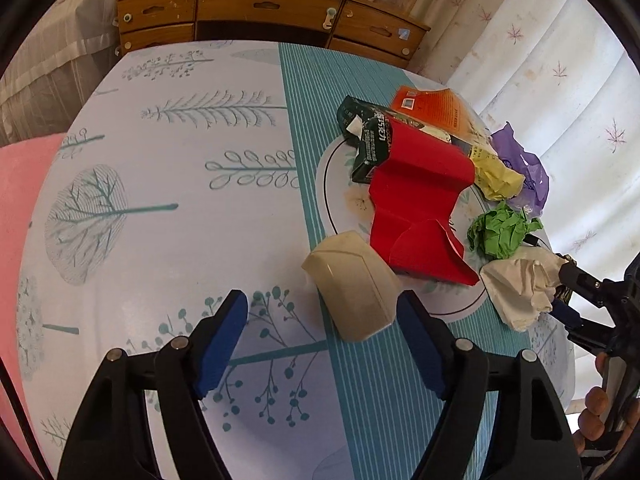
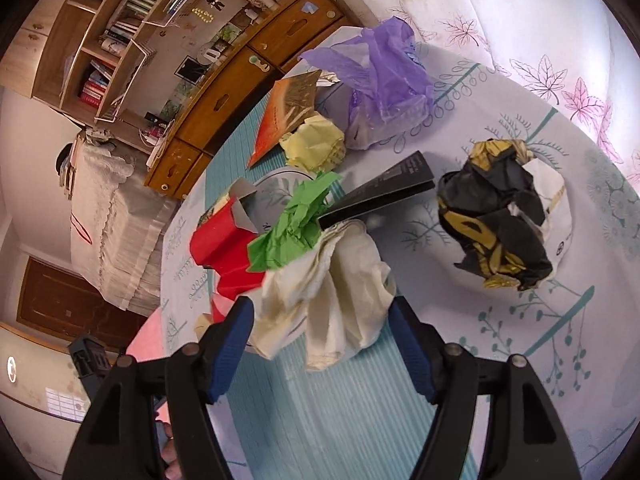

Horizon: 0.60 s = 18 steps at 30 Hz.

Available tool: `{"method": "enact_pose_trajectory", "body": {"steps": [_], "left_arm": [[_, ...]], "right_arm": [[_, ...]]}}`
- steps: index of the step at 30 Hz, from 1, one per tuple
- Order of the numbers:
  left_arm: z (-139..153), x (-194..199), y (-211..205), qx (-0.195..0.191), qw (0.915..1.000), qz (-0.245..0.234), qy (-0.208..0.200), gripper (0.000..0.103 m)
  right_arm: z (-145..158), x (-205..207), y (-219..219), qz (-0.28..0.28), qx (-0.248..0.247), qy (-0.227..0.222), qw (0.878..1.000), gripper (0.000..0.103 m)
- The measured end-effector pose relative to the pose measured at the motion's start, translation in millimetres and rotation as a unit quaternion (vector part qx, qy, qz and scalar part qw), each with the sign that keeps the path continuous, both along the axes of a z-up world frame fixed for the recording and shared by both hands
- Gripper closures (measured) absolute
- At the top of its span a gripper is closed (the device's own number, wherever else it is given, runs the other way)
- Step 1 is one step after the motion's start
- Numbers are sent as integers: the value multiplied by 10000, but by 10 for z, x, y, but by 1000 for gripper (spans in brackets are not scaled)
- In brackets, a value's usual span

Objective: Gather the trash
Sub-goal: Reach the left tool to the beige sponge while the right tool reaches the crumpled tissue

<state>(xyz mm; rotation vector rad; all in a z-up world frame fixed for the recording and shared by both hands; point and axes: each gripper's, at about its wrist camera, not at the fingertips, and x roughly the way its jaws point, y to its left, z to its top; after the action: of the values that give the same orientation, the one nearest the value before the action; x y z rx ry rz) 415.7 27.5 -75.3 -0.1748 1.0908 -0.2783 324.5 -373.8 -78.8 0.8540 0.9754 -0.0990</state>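
A pile of trash lies on and around a white plate [image 1: 334, 200] on the table. My left gripper [image 1: 320, 298] is open over a beige paper cup [image 1: 352, 284] that lies on its side near the right pad, away from the left pad. Beyond it lie a red card box [image 1: 416, 208], green crumpled paper [image 1: 500, 236], yellow crumpled paper [image 1: 498, 180], a purple plastic bag [image 1: 524, 160] and a dark green carton [image 1: 364, 140]. My right gripper [image 2: 320, 304] is open around a cream crumpled tissue [image 2: 332, 296], which sits between its pads without being squeezed.
A black-and-gold wrapper [image 2: 496, 216] and a flat black carton [image 2: 384, 192] lie right of the tissue. An orange booklet [image 1: 432, 108] rests at the plate's far side. A wooden drawer unit [image 1: 272, 12] stands behind the table, curtains [image 1: 560, 80] to the right. A hand [image 1: 596, 400] shows at lower right.
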Motion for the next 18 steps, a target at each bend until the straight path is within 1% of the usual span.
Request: {"method": "enact_pose_trajectory", "body": {"steps": [3, 6, 8, 9, 11, 12, 13, 14, 17, 18], "left_arm": [[51, 49, -33, 80, 9998, -162, -73, 28], [62, 129, -88, 69, 9982, -587, 56, 27], [47, 173, -143, 148, 9949, -985, 151, 27], [40, 183, -175, 250, 9924, -1193, 151, 27], [35, 179, -218, 501, 9874, -1503, 47, 27], [34, 174, -233, 613, 9845, -1642, -22, 27], [33, 170, -242, 678, 9817, -1776, -76, 27], [32, 168, -250, 709, 9793, -1892, -108, 27], [45, 160, -280, 861, 9702, -2248, -280, 27], [56, 156, -296, 913, 9663, -2380, -353, 27]], "right_arm": [[20, 59, 25, 7, -108, 19, 9999, 32], [-25, 127, 37, -33, -211, 121, 9997, 32], [-71, 173, 49, -24, -312, 222, 9993, 32], [-107, 196, 56, -1, -330, 242, 9992, 32], [-159, 217, 64, 51, -337, 236, 9991, 32], [-186, 221, 69, 67, -365, 235, 9990, 34], [-214, 231, 76, 110, -407, 238, 9988, 45], [-245, 246, 87, 187, -456, 251, 9985, 60], [-265, 250, 105, 274, -588, 153, 9978, 64], [-265, 248, 110, 303, -611, 130, 9976, 65]]}}
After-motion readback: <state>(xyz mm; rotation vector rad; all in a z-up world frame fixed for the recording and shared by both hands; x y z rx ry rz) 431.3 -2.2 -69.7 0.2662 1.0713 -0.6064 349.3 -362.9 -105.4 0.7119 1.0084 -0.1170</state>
